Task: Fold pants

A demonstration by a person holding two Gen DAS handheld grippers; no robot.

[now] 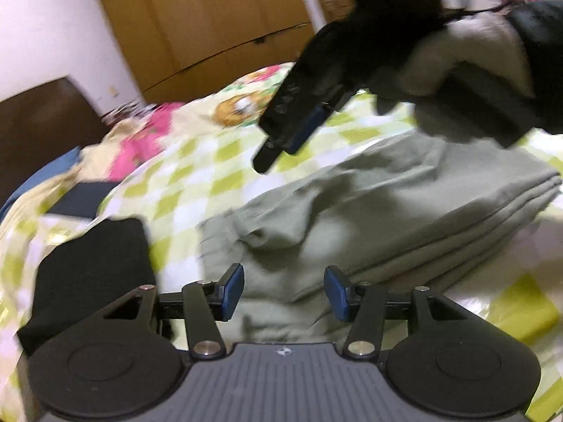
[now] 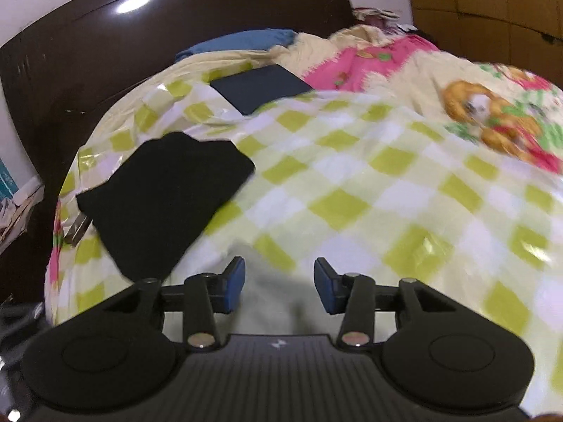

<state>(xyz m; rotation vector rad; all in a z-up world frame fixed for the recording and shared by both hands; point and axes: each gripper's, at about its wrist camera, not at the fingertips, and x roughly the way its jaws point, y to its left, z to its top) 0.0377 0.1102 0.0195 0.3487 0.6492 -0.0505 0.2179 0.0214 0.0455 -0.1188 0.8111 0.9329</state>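
Folded grey-green cotton pants (image 1: 369,204) lay on the green-checked bed blanket (image 2: 352,183), left tongs (image 1: 284,292) hovered half-open and empty, right tongs (image 2: 279,285) parted, gripping nothing.

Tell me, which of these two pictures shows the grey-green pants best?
The left wrist view. There the folded grey-green pants lie in full on the checked blanket, stacked layers showing at the right edge. The right wrist view catches only a pale blurred patch of the pants between its own fingers.
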